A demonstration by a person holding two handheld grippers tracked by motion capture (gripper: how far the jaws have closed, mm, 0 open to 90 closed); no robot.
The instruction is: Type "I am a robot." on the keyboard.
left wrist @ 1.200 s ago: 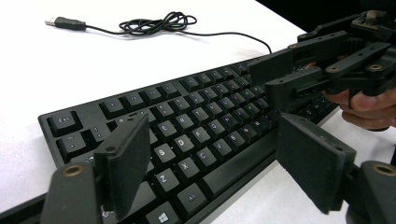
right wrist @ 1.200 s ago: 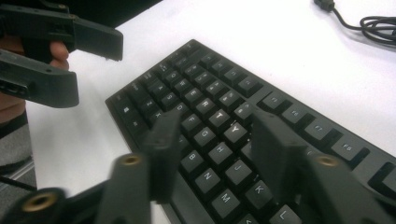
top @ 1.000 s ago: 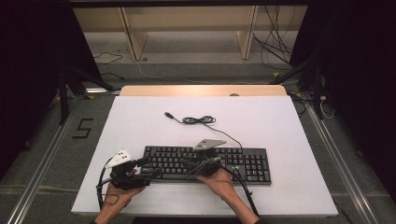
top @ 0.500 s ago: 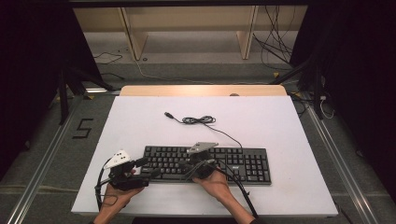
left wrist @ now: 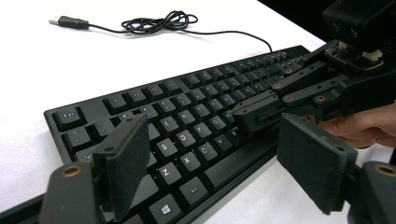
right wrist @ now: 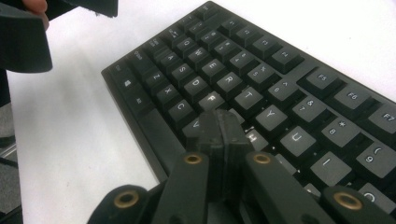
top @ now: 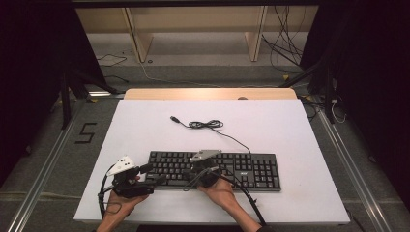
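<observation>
Keyboard (top: 227,169) lies near the white surface's (top: 145,125) front edge; your right gripper (right wrist: 223,126), fingers clenched, presses its middle keys, while your left gripper (left wrist: 210,158) hovers released beside.

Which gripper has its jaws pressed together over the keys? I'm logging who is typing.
The right gripper: its jaws are closed into one tip above the keyboard near the F key. The left gripper is wide open.
</observation>
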